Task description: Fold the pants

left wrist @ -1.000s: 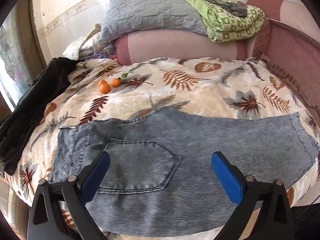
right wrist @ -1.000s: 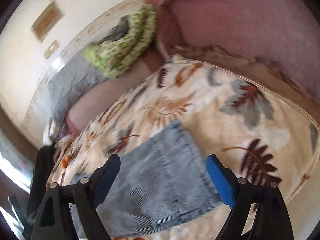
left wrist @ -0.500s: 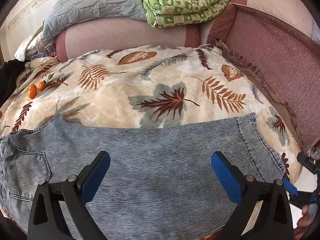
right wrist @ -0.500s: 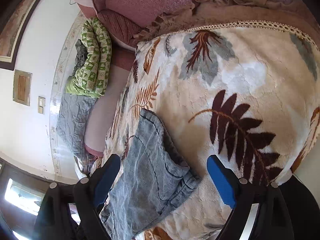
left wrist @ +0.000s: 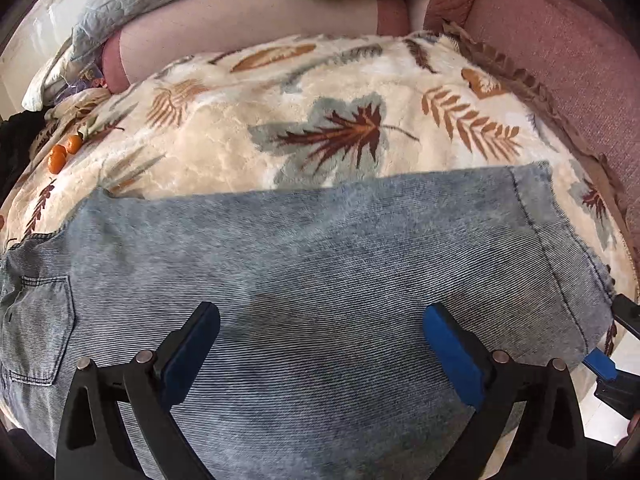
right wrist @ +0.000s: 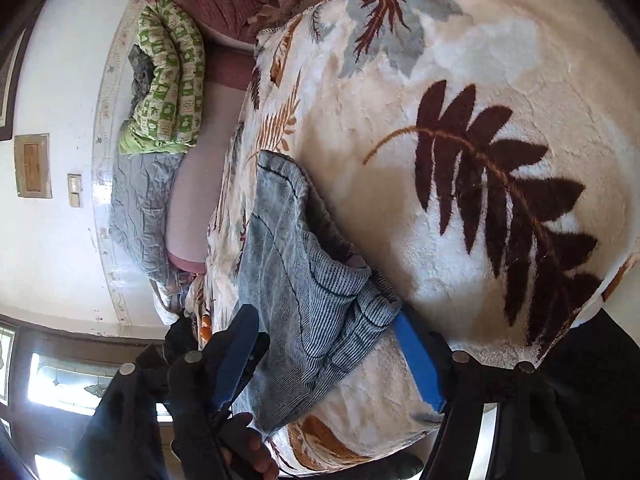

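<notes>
Closing on the hem corner, my right gripper had the pants cuff between its jaws, pads not yet pressing (both layers needed catching, I judged, or the fold would skew). My left gripper hovered near mid-leg, jaws spread wide, holding nothing. Beyond, the pants lay flat across the leaf-print blanket, waist left, tangerines far left.

Left black two-finger gripper with blue pads: jaws spread wide, pointing steeply down, pads clear of any contact. Right black two-finger gripper with blue pads: rolled onto its side, angled downward, jaws closing, a fold of cloth between the pads; contact cannot be told. The person's fingers show below its left jaw.
</notes>
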Available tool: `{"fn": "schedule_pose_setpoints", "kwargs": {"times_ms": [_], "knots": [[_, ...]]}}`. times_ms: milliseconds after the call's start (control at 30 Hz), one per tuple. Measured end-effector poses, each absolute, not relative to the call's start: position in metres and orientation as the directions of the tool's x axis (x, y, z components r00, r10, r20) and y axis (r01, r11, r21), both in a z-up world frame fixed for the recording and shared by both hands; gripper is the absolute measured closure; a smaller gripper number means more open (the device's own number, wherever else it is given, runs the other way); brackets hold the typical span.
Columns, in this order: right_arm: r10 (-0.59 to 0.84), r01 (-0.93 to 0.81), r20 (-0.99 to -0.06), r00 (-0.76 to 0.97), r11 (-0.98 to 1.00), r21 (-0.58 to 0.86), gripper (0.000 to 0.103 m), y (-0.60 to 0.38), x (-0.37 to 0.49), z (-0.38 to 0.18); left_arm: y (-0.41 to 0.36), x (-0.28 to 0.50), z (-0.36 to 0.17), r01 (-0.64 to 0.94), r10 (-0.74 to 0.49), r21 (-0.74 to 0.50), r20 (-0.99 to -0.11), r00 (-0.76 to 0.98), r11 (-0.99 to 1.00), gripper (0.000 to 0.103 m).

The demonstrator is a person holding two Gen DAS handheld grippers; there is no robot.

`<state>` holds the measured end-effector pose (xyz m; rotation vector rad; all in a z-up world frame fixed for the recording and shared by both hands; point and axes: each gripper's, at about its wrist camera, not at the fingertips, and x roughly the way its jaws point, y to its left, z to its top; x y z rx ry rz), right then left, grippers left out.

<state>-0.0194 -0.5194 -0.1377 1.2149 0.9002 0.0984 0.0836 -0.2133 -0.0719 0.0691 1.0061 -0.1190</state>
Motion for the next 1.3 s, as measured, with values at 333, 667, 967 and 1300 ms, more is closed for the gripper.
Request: {"fn": "schedule_pose_setpoints", "kwargs": {"times_ms": [333, 667, 967, 1300], "knots": [[0.399, 0.456, -0.710, 0.580, 0.563, 0.689, 0.079, -0.508, 0.001, -0.121, -0.194, 0.084, -0.096, 0.138, 0.047, 0.132, -0.868, 0.494, 0.982, 0.000], [0.165, 0.207, -0.740, 0.651, 0.900, 0.383, 0.086, -0.397, 0.023, 0.011, -0.111, 0.070, -0.061, 0.018, -0.180, -0.201, -0.829, 0.530, 0.979, 0.002], [0.248, -0.293, -0.771, 0.587, 0.952, 0.084, 0.086, -0.161, -0.001, -0.015, 0.055, 0.016, -0.029, -0.251, -0.049, -0.275, -0.758, 0.651, 0.928, 0.002], [0.600, -0.263, -0.635, 0.486, 0.794, 0.548, 0.039, -0.207, -0.022, -0.057, 0.064, 0.005, -0.015, -0.186, -0.146, -0.346, -0.742, 0.654, 0.920, 0.002]]}}
